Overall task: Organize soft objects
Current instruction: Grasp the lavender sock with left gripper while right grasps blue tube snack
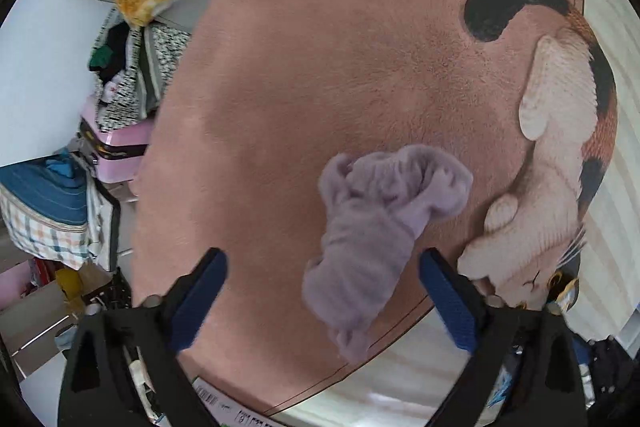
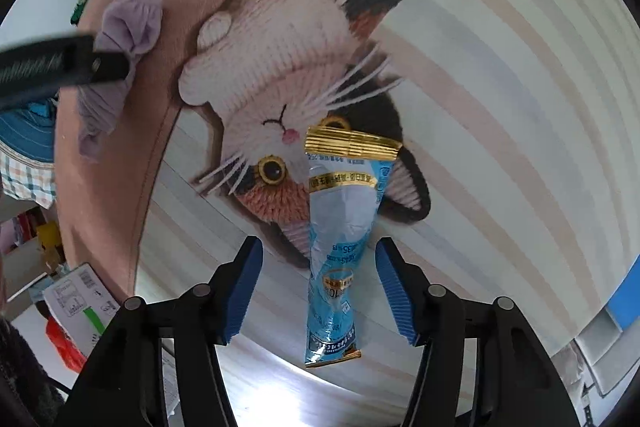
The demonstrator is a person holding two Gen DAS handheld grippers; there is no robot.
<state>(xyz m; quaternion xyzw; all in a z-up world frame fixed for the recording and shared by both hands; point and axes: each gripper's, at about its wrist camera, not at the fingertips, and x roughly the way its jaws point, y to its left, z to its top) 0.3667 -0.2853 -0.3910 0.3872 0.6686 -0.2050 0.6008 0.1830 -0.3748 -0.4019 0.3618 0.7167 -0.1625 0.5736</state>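
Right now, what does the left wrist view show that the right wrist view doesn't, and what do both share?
Only the left wrist view shows the open left claw framing the purple cloth, plus the pink case at the rug's edge. Only the right wrist view shows the open right claw over the blue snack packet and the cat's face. Both share the purple cloth and the cat-print rug.

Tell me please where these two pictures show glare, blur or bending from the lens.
Left wrist view: the rug bulges like a dome from the fisheye lens, and the purple cloth looks soft, slightly blurred. Right wrist view: bright glare washes out the lower end of the blue packet and the floor beneath it; the stripes curve.
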